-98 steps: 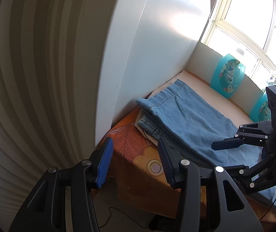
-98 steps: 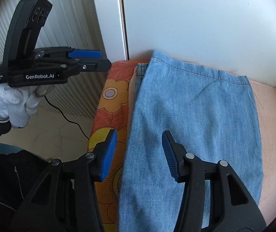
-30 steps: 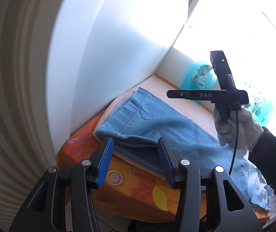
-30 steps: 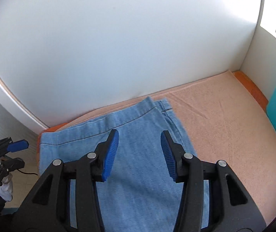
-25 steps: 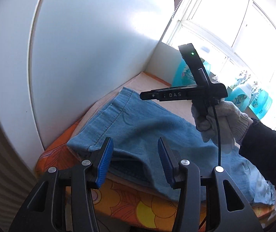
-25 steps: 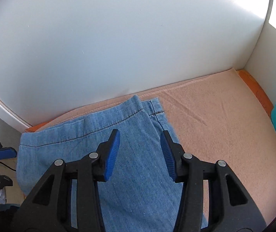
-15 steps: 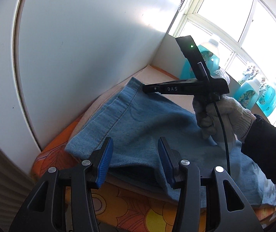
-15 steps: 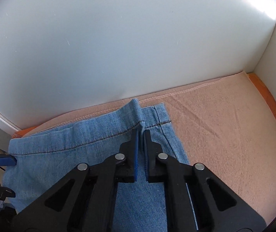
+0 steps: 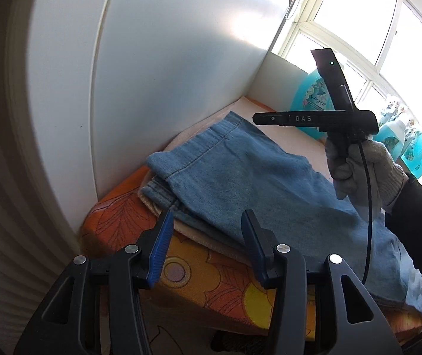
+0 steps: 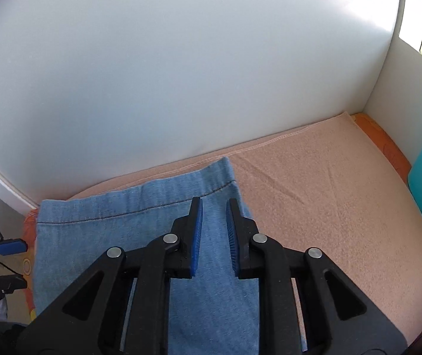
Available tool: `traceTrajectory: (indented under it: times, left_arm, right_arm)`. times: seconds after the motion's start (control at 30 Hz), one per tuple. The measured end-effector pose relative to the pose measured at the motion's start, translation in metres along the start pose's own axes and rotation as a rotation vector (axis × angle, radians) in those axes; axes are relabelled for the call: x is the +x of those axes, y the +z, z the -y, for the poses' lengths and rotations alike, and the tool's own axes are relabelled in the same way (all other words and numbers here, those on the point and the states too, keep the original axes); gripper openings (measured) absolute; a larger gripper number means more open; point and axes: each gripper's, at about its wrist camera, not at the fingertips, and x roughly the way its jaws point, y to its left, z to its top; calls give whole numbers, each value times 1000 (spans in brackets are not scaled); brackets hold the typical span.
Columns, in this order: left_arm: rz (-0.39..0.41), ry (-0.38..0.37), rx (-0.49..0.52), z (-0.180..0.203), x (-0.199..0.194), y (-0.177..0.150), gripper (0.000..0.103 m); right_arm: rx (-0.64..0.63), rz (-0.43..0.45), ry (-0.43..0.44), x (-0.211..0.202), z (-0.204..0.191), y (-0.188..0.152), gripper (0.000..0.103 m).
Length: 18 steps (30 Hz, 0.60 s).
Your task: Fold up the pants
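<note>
Light blue denim pants (image 9: pixel 240 174) lie folded lengthwise on a peach towel (image 10: pixel 329 195), hem ends toward the white wall. My left gripper (image 9: pixel 205 242) is open and empty, just off the near-left hem corner at the table's edge. My right gripper (image 10: pixel 213 222) hovers above the far hem corner of the pants (image 10: pixel 139 236), jaws a narrow gap apart, holding nothing. It also shows in the left wrist view (image 9: pixel 258 118), held up above the cloth by a gloved hand.
An orange floral cloth (image 9: pixel 211 284) covers the table under the towel. A white wall (image 10: pixel 181 74) stands close behind. Turquoise detergent bottles (image 9: pixel 311 100) stand at the far right by the window. The ribbed radiator (image 9: pixel 9 236) is to the left.
My right gripper was shut at the far hem corner half a second ago; now its jaws have parted slightly and it sits a bit higher. My left gripper has drawn back toward the table's edge.
</note>
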Motion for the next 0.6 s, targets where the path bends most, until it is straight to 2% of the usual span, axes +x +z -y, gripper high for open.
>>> traceTrajectory:
  times: [0.1,0.17,0.23,0.3,0.5,0.6]
  left_arm:
    - [6,28,-45,-17,-16,-10,46]
    - [11,44,-69,-25,-23,-15,46]
    - [18,46,-95,-32,-32,-21,46]
    - [28,47,-104,-36,-40,-24,46]
    - [51,42,-114,-41,-51,-26,46]
    - [50,31,-117,-43,-52,-26,46]
  right_arm:
    - [-94,-11,102,-15,-54,-2,19]
    - [-184,-24,144,-17,-93,-4,27]
    - [-276,-41,154,-14,-127,-10,42]
    - [-339,-66,145,-5,-151,-15,44]
    - [-361,-141,93,22,-171,-26,44]
    - [-373,-134,98,24,-168,-30,43]
